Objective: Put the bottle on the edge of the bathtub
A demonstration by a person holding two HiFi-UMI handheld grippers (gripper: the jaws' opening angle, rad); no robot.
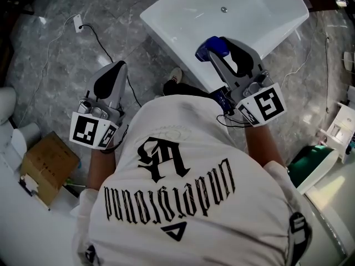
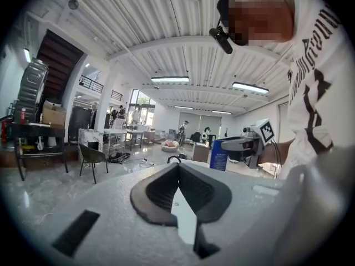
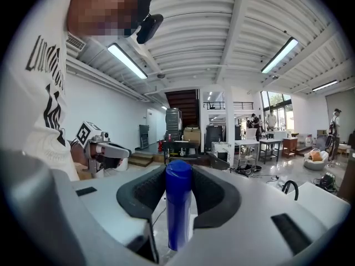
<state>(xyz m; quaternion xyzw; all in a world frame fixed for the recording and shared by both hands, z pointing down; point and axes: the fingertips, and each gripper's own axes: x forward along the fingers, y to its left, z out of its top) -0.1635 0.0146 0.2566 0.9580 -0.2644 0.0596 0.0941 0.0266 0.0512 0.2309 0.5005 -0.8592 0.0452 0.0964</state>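
Head view, with both gripper views. The right gripper (image 1: 221,49), at upper right of centre, is closed on a blue bottle (image 1: 206,51); in the right gripper view the bottle is seen upright between the two dark pads, clamped on both sides. In the head view the bottle is seen against the near rim of the white bathtub (image 1: 166,22), which fills the upper centre of the frame. The left gripper (image 1: 114,72), at left of centre over the grey marble floor (image 1: 50,71), is held with its jaws brought together and nothing between them. A cardboard box (image 1: 47,165) is seen at lower left.
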